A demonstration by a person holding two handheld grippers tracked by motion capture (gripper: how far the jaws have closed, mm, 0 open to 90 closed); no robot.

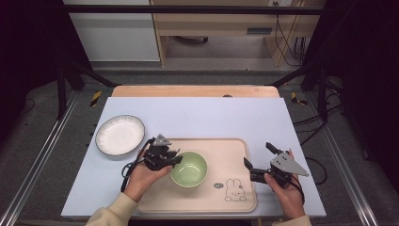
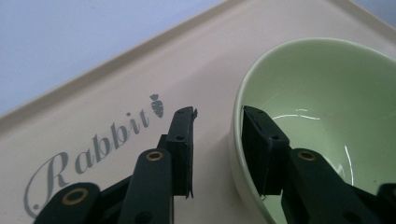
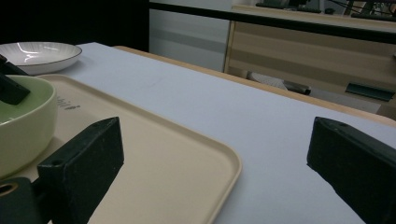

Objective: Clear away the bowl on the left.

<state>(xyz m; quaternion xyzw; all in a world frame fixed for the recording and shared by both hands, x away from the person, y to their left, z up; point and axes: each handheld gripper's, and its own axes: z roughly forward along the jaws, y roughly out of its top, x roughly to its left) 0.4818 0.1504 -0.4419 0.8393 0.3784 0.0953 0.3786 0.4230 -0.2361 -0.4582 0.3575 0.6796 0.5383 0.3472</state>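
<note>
A pale green bowl [image 1: 189, 168] [image 2: 327, 93] [image 3: 21, 126] stands empty on a beige tray [image 1: 221, 150] [image 2: 93, 93] [image 3: 154, 154] printed with "Rabbit" and a rabbit drawing. My left gripper [image 1: 178, 157] [image 2: 218, 116] is open and straddles the bowl's left rim, one jaw inside the bowl and the other outside over the tray. The outer jaw stands a little off the rim. My right gripper [image 1: 257, 154] [image 3: 215, 140] is wide open with nothing in it. It sits low at the tray's right edge, one jaw over the tray and one over the table.
A white plate [image 1: 120, 135] [image 3: 37, 51] with a dark rim lies empty on the pale blue table top [image 1: 197, 117], left of the tray. Wooden furniture and cables stand beyond the far edge. Metal frame rails run along both sides.
</note>
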